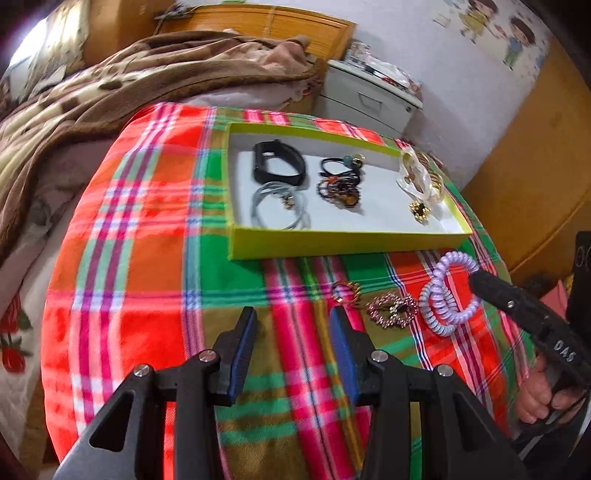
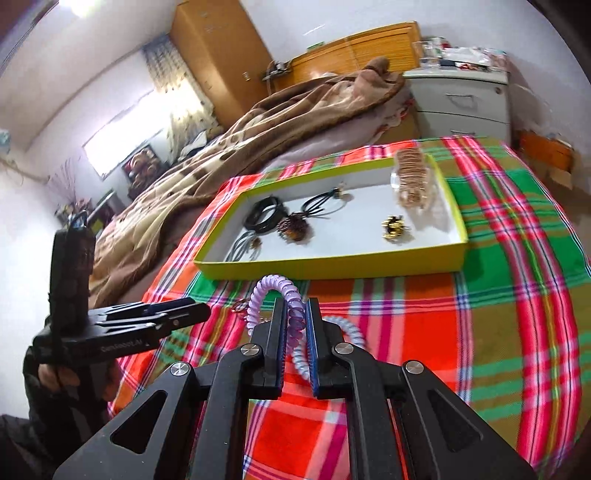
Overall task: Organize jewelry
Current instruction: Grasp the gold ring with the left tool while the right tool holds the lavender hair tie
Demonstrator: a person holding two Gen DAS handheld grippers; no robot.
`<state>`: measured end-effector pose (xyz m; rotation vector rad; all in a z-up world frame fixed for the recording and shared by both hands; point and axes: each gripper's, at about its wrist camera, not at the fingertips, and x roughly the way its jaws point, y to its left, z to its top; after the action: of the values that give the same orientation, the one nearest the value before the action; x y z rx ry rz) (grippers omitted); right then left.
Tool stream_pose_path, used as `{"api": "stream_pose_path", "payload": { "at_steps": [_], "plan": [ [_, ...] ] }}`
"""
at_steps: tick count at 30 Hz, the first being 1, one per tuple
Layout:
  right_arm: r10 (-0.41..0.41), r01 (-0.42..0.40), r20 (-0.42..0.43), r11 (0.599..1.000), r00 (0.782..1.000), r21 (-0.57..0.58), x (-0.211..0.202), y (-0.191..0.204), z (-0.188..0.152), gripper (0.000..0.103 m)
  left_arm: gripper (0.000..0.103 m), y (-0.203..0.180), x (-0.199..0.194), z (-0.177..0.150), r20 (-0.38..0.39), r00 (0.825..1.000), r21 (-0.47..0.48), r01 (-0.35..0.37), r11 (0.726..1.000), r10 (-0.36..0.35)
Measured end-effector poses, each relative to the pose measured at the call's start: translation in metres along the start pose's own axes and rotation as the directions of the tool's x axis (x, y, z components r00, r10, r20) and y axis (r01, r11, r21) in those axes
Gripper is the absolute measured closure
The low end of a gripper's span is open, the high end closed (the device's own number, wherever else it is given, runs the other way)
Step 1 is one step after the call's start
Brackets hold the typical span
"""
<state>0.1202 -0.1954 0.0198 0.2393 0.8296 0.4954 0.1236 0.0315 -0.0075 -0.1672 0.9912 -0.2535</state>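
A yellow-green shallow tray (image 1: 332, 245) (image 2: 332, 264) lies on the plaid cloth. It holds a black band (image 1: 279, 168), a grey cord bracelet (image 1: 279, 206), dark hair ties (image 1: 340, 177), gold bangles (image 1: 421, 177) and a gold piece (image 1: 419, 212). My right gripper (image 2: 295, 306) is shut on a purple spiral hair tie (image 2: 271, 291) (image 1: 452, 269), lifted off the cloth; a pale blue spiral tie (image 1: 436, 314) hangs linked to it. My left gripper (image 1: 293, 314) is open and empty above the cloth. A gold ring (image 1: 347, 290) and a pink gem brooch (image 1: 393, 308) lie near it.
The plaid cloth (image 1: 147, 258) covers a bed. A brown blanket (image 1: 110, 92) lies behind it. A grey drawer unit (image 1: 369, 96) stands beyond the tray, and a wooden headboard (image 1: 258, 26) is at the back.
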Motion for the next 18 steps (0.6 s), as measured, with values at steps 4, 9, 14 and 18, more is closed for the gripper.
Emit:
{"api": "stream_pose_path", "payload": {
  "at_steps": [4, 9, 14, 18],
  "plan": [
    [-0.004, 0.004, 0.015, 1.000, 1.000, 0.019, -0.006, -0.006, -0.002, 0.093, 0.059, -0.015, 0.013, 0.005, -0.016, 0.999, 0.078, -0.027, 0.997, 0.029],
    [-0.001, 0.000, 0.036, 1.000, 0.999, 0.029, -0.012, -0.009, -0.002, 0.093, 0.058, -0.027, 0.022, 0.009, -0.020, 0.998, 0.127, -0.060, 0.990, 0.063],
    [0.006, -0.007, 0.040, 0.999, 0.999, 0.036, -0.013, -0.012, -0.002, 0.093, 0.057, -0.036, 0.027, 0.012, -0.025, 0.998, 0.157, -0.046, 0.986, 0.051],
    [0.006, -0.008, 0.036, 0.999, 0.999, 0.041, -0.012, -0.014, -0.004, 0.093, 0.057, -0.043, 0.031, 0.015, -0.029, 0.999, 0.166, -0.040, 0.985, 0.045]
  ]
}}
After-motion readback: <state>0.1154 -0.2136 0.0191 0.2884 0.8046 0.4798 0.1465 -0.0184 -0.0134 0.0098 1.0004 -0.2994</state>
